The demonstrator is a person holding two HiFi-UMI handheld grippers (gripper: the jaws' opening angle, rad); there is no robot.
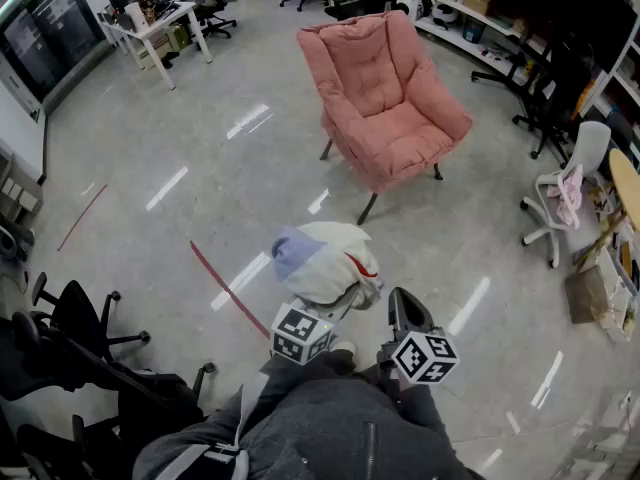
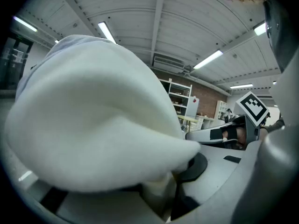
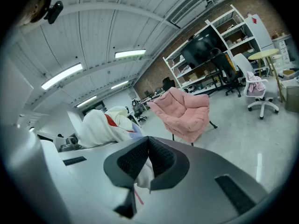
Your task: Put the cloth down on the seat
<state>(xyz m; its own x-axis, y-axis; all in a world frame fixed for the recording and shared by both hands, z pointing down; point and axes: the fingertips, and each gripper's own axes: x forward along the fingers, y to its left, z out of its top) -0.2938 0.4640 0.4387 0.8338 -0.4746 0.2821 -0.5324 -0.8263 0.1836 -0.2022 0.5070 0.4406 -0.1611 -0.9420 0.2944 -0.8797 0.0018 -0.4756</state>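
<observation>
A pink padded armchair (image 1: 385, 98) stands on the grey floor ahead, its seat (image 1: 408, 140) bare; the right gripper view shows the armchair (image 3: 184, 111) too. The cloth (image 1: 325, 260), a white bundle with a pale blue patch and red trim, hangs well short of the chair. My left gripper (image 1: 322, 308) is shut on it. In the left gripper view the cloth (image 2: 93, 125) fills most of the picture and drapes over the left gripper (image 2: 168, 190). My right gripper (image 1: 405, 310) is beside it on the right, pads together with nothing held. From the right gripper (image 3: 148, 141) the cloth (image 3: 105, 122) shows at left.
A red tape line (image 1: 230, 290) crosses the floor just left of the cloth. Black office chairs (image 1: 80, 338) crowd the lower left. A white swivel chair (image 1: 565, 193) and shelves (image 1: 500, 28) line the right side. A white table (image 1: 150, 23) stands far left.
</observation>
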